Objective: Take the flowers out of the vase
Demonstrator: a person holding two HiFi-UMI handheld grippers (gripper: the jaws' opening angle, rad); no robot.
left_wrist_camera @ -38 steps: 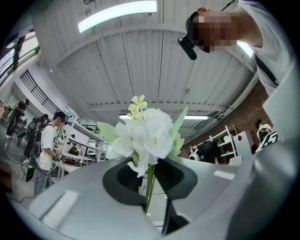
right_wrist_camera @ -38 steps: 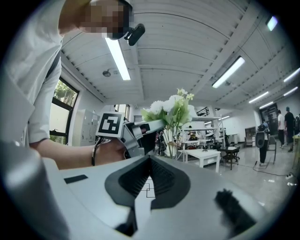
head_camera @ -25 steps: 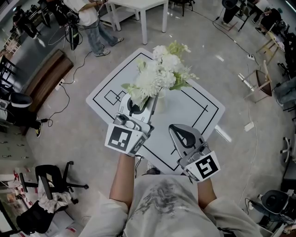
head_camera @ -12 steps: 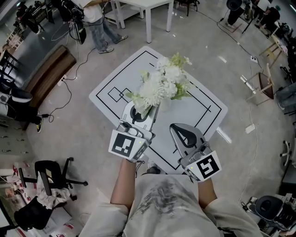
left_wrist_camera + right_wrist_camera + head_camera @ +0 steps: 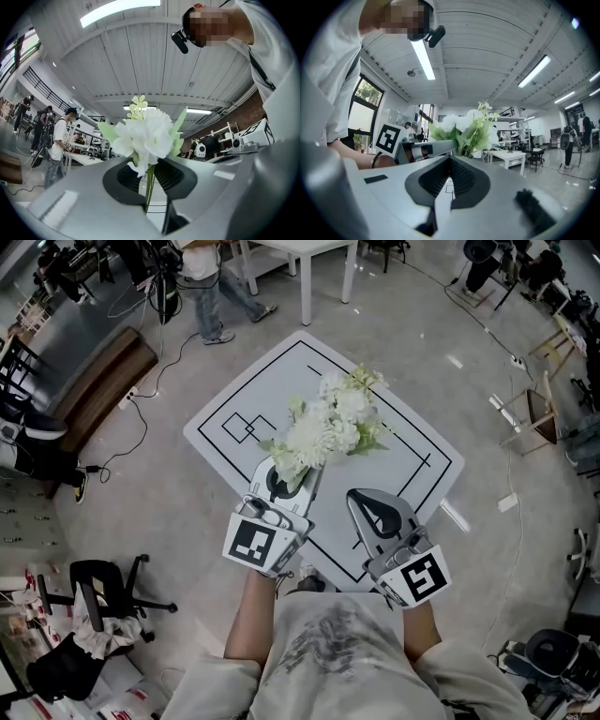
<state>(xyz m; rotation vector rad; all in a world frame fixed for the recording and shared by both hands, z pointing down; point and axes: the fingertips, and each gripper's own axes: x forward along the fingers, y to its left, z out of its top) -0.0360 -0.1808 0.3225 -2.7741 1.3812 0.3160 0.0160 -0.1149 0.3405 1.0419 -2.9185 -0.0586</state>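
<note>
Head view gives you the whole layout. There is one white table [image 5: 234, 409] marked with black lines and one bunch of white flowers [image 5: 330, 423] with green leaves over its middle. Your two grippers sit side by side at its near edge. The left gripper [image 5: 292, 474] reaches in under the blooms, and the right gripper [image 5: 366, 498] sits just beside the bunch, clear of it. From here the blooms cover the vase, so you cannot tell whether the stems are in it.

Left gripper view shows what the head view cannot. Its jaws are nipped onto the thin green stems [image 5: 149, 187], with a white bloom right above the pads. Right gripper view shows its own jaws closed tip to tip with nothing in them. Beyond them is the bunch, with the left gripper's marker cube [image 5: 389, 137] to its left.

No writing is legible anywhere. The only print is one black-and-white square marker on each gripper's cube. Farther off, the head view shows one second white table [image 5: 305, 259], one person standing [image 5: 202, 282] and one black office chair [image 5: 103, 592].
</note>
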